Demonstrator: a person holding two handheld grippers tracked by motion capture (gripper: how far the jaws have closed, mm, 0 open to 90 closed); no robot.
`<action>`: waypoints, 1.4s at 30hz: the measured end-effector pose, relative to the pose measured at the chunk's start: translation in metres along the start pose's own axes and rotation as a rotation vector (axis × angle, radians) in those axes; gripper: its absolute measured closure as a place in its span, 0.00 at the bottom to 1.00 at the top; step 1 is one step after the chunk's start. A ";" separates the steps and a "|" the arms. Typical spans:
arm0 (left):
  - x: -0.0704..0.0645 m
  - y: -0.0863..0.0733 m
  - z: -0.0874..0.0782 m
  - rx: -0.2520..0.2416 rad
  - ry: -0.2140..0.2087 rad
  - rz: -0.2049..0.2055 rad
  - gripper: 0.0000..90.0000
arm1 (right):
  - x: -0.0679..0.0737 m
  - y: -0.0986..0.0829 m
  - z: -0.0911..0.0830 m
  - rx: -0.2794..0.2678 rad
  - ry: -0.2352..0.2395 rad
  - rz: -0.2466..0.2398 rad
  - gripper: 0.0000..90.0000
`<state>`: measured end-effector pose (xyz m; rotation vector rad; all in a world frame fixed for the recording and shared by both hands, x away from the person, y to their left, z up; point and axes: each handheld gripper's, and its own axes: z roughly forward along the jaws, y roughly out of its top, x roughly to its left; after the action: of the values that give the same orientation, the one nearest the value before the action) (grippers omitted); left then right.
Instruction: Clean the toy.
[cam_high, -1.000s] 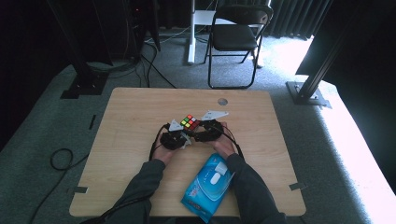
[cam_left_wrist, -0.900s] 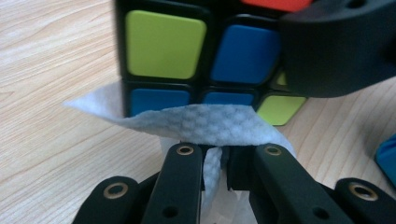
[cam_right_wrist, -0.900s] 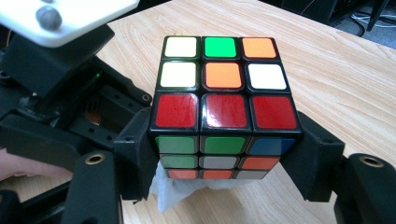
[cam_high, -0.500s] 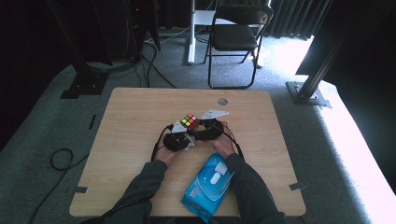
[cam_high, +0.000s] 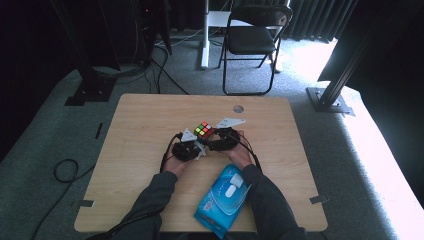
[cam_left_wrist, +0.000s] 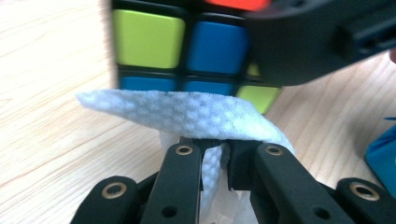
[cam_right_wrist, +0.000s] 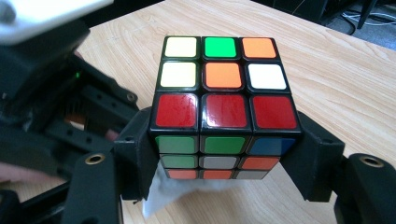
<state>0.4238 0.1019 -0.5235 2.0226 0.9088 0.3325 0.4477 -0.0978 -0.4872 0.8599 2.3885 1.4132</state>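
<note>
The cube (cam_right_wrist: 223, 109) sits a little beyond the middle of the desk (cam_high: 125, 130), clamped between the two jaws of the right claw (cam_right_wrist: 223, 158), one on each side face, so that claw is closed to the cube's width and carries it. The left claw (cam_left_wrist: 215, 149) is shut tight on a white wipe (cam_left_wrist: 187, 114), whose folded edge presses against the cube's lower row of stickers, on the face turned toward the person. The likeliest trouble, as I judge it, is the cube slipping or twisting in the right claw: the jaws grip smooth plastic on two faces alone, and a hard sideways push from the wipe could rotate a layer or swing the whole cube out of the grip. The wipe could also slide out of the left claw, since just a narrow pinch of it lies between the jaws while the rest flares loose above them; if it drags on a sticker edge it may pull free or bunch up. The two claws stand very close beside the cube, so a careless stroke may knock one against the other. A blue wipe pack (cam_high: 222, 192) lies nearer the person than the cube, between the forearms, close enough for a sleeve (cam_high: 267, 200) to nudge it.
</note>
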 end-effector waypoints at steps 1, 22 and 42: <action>0.002 0.000 -0.001 -0.004 0.002 -0.008 0.94 | 0.000 0.000 0.000 0.001 0.001 0.001 0.38; 0.024 -0.005 -0.021 -0.046 0.101 -0.109 0.93 | -0.001 -0.003 0.001 0.017 -0.012 0.004 0.38; 0.016 -0.015 -0.022 0.049 0.196 -0.011 0.68 | -0.001 -0.004 0.002 0.025 -0.022 0.001 0.38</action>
<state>0.4161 0.1315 -0.5240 2.0546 1.0573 0.5139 0.4481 -0.0983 -0.4919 0.8783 2.3951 1.3695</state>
